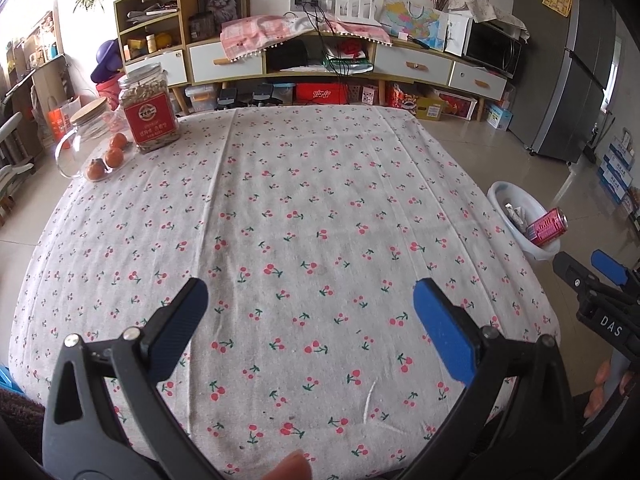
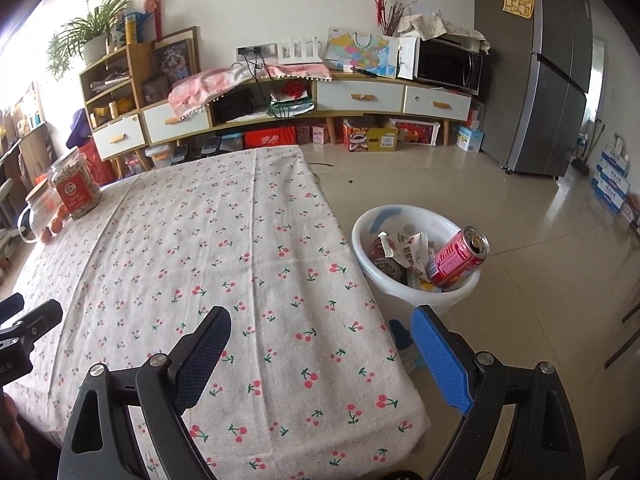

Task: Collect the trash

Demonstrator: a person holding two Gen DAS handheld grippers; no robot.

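A white plastic trash bin (image 2: 366, 224) stands on the floor right of the table; it also shows in the left wrist view (image 1: 500, 194). A red drink can (image 2: 456, 258) lies tilted on top of crumpled wrappers (image 2: 410, 250) and other cans in it; the can shows in the left wrist view too (image 1: 546, 226). My left gripper (image 1: 310, 304) is open and empty above the near part of the cherry-print tablecloth (image 1: 304, 200). My right gripper (image 2: 320, 332) is open and empty over the table's near right edge, short of the bin. It also appears at the right of the left wrist view (image 1: 588, 268).
At the table's far left stand a red-labelled jar of seeds (image 1: 148, 110), a glass jar with a cork lid (image 1: 86, 128) and small oranges (image 1: 114, 156). A low sideboard (image 2: 280, 96) with boxes beneath lines the back wall. A grey fridge (image 2: 560, 80) stands at the right.
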